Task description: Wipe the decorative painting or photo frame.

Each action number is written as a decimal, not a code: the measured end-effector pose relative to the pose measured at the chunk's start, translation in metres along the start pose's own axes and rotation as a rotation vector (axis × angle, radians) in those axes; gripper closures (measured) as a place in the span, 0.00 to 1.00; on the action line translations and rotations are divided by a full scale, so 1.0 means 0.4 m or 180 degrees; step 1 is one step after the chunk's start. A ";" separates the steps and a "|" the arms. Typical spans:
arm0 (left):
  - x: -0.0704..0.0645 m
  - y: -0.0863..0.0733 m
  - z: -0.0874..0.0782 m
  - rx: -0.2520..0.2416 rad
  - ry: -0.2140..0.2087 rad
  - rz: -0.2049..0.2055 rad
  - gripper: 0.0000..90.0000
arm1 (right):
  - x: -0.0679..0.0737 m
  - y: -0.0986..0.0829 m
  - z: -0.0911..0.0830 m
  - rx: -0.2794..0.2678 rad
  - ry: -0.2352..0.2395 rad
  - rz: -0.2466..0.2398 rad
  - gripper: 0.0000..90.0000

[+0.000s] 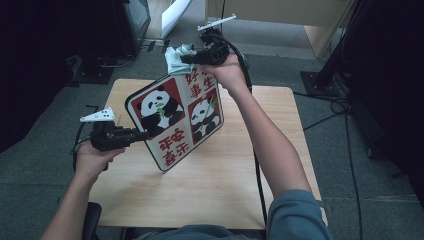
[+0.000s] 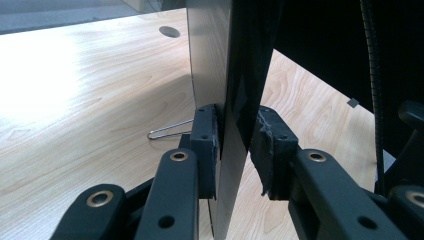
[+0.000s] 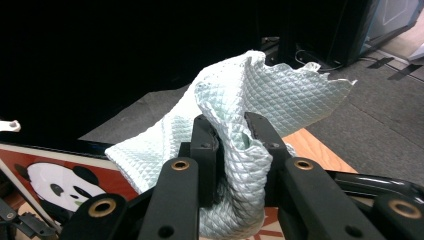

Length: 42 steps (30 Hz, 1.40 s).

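A: Which step is in hand?

B: A wiping step, it would seem. The flat square panel printed with pandas and red characters (image 1: 175, 120) is held tilted above the pale wooden table (image 1: 210, 195), its left edge pinched between the closed jaws of the left gripper (image 1: 141, 135). A pale green quilted cloth (image 3: 235, 135) is clamped in the right gripper (image 1: 186, 58), at the panel's far top corner.

A: What is called for next?

B: Probably the cloth must be drawn across the printed face while the panel is kept steady.

Light wooden table (image 1: 225, 185), panda board's (image 1: 175, 120) lower edge resting.
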State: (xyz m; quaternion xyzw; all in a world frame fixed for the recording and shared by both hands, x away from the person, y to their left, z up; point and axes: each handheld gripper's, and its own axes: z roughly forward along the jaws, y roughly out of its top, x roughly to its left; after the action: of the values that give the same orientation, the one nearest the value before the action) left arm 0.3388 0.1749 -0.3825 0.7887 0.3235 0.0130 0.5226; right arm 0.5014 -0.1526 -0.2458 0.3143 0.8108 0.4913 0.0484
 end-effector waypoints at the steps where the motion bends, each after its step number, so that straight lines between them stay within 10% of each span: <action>1: 0.000 0.000 0.000 0.0000 0.0000 -0.0003 0.82 | -0.002 0.000 -0.001 -0.0002 -0.0009 0.0003 0.85; 42: 0.007 0.001 -0.001 0.0000 0.0060 -0.0068 0.88 | -0.096 -0.019 -0.075 -0.0095 -0.0415 0.0179 0.85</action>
State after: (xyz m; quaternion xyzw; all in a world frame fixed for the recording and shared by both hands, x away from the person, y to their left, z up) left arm 0.3411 0.1767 -0.3826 0.7851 0.3368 0.0148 0.5197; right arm 0.5169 -0.1997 -0.2456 0.3675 0.7894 0.4830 0.0920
